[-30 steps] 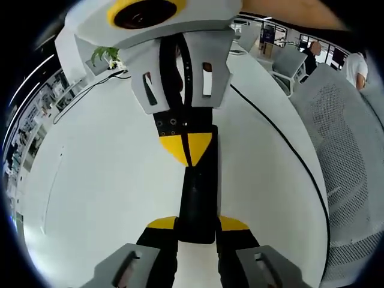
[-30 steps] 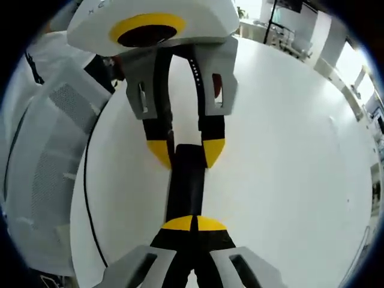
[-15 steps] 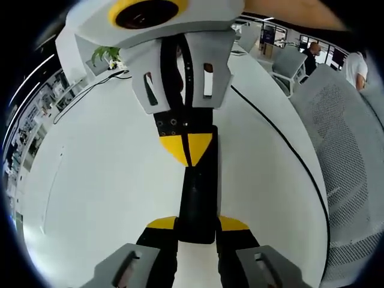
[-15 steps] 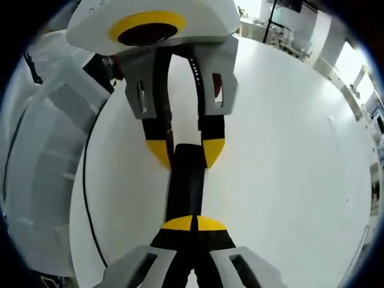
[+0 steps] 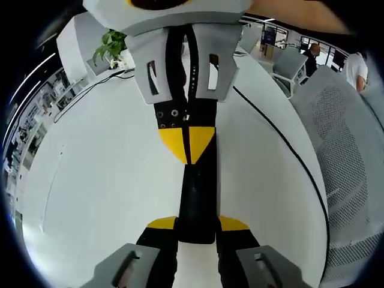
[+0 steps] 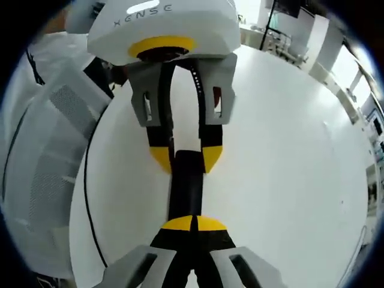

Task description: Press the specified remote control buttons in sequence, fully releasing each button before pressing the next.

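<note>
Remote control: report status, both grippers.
Left gripper shut on remote control, clamped at its near end. Right gripper shut, tips over remote. Black cable on table, off to one side.

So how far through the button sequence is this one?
Done: the left gripper has the black remote clamped by one end over the white table. In hand: the right gripper, jaws shut, sets its yellow tips on the remote's top face, which looks like a press. Left: the buttons are hidden, so the count of presses made or remaining cannot be told.
</note>
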A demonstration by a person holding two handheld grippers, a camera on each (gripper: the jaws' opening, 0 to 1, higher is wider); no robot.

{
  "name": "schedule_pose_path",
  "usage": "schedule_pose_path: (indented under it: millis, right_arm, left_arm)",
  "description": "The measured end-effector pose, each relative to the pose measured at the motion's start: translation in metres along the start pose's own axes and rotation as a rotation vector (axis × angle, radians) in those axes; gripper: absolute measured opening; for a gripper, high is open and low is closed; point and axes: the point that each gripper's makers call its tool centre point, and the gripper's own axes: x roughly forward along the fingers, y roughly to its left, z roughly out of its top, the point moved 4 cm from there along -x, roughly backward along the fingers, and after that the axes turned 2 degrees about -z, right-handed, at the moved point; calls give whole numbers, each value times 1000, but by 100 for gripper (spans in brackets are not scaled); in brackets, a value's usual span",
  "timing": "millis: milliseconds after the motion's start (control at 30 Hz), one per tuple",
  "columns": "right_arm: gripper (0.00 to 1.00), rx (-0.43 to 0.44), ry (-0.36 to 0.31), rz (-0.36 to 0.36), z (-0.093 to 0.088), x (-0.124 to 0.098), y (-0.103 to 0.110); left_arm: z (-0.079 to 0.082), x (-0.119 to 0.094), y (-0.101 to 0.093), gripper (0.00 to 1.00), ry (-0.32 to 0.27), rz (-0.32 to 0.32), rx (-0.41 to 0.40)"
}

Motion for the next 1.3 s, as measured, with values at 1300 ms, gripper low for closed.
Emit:
schedule_pose_path:
  millis: [1300]
  right_arm:
    - [0, -15, -12, -50, 6, -26, 7]
  left_arm:
    - [0, 1, -1, 23, -5, -6, 5]
